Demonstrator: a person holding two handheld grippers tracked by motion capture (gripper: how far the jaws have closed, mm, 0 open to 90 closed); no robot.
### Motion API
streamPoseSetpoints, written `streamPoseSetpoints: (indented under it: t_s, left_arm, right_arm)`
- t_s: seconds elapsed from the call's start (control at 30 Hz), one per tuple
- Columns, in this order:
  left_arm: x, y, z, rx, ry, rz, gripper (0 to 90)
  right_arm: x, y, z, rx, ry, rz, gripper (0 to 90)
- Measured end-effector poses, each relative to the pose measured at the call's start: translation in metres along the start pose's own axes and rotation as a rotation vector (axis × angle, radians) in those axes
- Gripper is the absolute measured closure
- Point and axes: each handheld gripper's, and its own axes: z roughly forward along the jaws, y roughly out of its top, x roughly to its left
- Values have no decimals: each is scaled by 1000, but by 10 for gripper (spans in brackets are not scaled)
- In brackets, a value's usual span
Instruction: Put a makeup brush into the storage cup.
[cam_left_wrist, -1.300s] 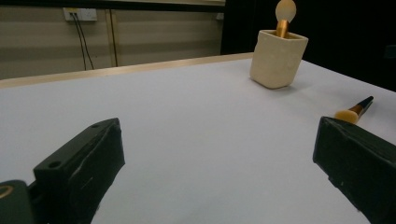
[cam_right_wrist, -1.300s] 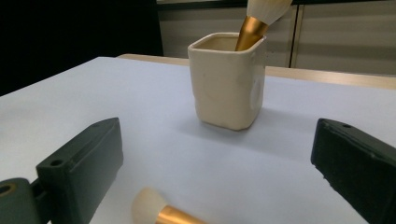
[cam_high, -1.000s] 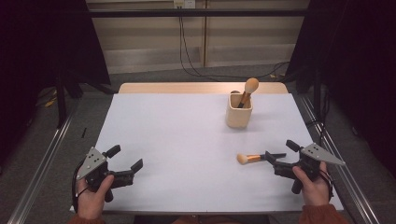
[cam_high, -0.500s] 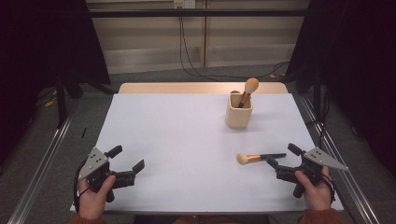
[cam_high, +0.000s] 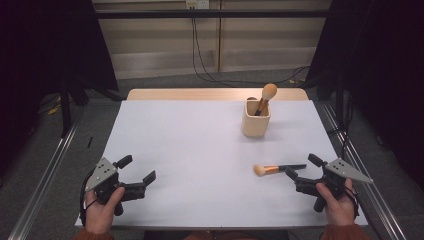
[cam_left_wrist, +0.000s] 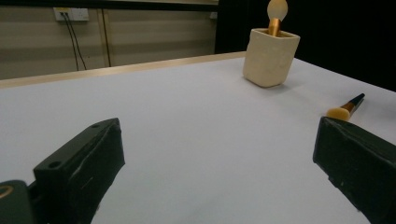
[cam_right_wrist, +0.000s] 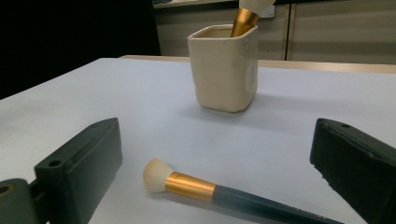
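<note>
You're hovering the right gripper (cam_high: 300, 170), jaws wide, by the brush (cam_right_wrist: 219, 191); it's prob light, slim, rolls easily, so grab mid-handle. Left gripper (cam_high: 136, 169) is idling open too.

The loose brush's (cam_right_wrist: 219, 191) dark handle ran off the bottom edge in the right gripper view. In the left gripper view only its tip (cam_left_wrist: 344, 108) peeked past a jaw. The brush (cam_high: 264, 98) in the cup (cam_high: 255, 120) had its handle end buried inside, and its bristles (cam_right_wrist: 254, 3) got cropped at the top.
</note>
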Motion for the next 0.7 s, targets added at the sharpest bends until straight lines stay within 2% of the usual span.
streamPoseSetpoints:
  t_s: [0.23,0.4,0.57,0.7]
  left_arm:
    - [-1,0,2,9,1,6,20]
    - [0,-1,1,6,4,-1,20]
    - [1,-1,0,4,6,2,20]
    - [1,-1,-1,7,7,-4,20]
  right_arm:
    - [-1,4,6,1,8,2,11]
    - [-2,12,16,12,32,4,7]
    - [-4,19,29,41,56,-28,6]
    - [-5,25,40,54,47,-35,7]
